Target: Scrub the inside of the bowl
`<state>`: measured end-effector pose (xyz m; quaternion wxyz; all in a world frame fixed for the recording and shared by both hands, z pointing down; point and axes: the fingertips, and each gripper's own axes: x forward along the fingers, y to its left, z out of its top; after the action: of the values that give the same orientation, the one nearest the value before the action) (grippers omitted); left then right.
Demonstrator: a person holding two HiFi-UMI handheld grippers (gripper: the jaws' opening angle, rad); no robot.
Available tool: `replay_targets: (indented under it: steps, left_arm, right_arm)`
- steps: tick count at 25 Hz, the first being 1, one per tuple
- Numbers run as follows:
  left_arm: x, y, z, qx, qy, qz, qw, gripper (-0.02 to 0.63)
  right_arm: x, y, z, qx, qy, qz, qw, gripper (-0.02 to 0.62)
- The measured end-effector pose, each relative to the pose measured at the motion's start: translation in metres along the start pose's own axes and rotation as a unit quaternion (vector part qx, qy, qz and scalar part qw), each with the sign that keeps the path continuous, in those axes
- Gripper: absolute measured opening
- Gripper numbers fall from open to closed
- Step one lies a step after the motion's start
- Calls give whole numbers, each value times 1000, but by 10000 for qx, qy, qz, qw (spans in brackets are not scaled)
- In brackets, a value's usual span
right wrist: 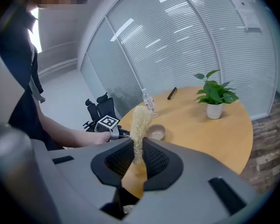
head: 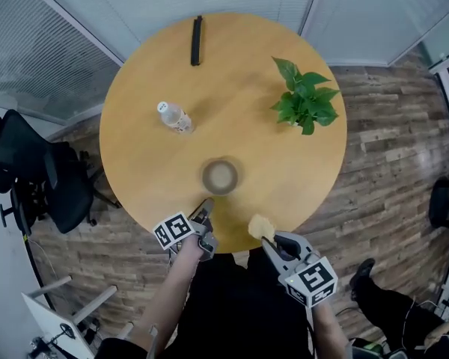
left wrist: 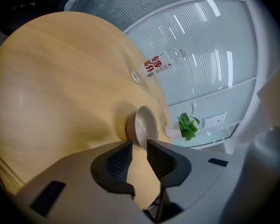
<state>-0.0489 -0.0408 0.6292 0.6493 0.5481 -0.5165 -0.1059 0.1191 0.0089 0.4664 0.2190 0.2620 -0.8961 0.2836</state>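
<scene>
A beige bowl (head: 220,176) stands upright on the round wooden table (head: 150,163), near its front edge. My left gripper (head: 206,205) hovers at that edge, just short of the bowl's near left side. In the left gripper view its jaws (left wrist: 139,143) stand a little apart with nothing between them, and the bowl (left wrist: 144,125) lies just beyond the tips. My right gripper (head: 266,239) is shut on a pale yellow scrub sponge (head: 260,226), held over the table's edge to the right of the bowl. In the right gripper view the sponge (right wrist: 140,122) sticks up from the jaws (right wrist: 138,143).
On the table there is a clear water bottle (head: 174,117) to the back left of the bowl, a potted green plant (head: 305,99) at the right and a black flat object (head: 197,40) at the far edge. Black office chairs (head: 52,185) stand at the left. Glass walls surround the table.
</scene>
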Motion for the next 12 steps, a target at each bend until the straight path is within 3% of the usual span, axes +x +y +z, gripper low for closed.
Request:
replay_targets:
  steps: [6,12]
  left_arm:
    - [11,8,0,-629,-743,128,9952,94]
    - [23,15,7,-749,-1146,293,9902,108]
  right_arm:
    - [-13,-24,-2,-146,117,204,9996,51]
    - [-26,-39,-5,-208,191,246,9993,51]
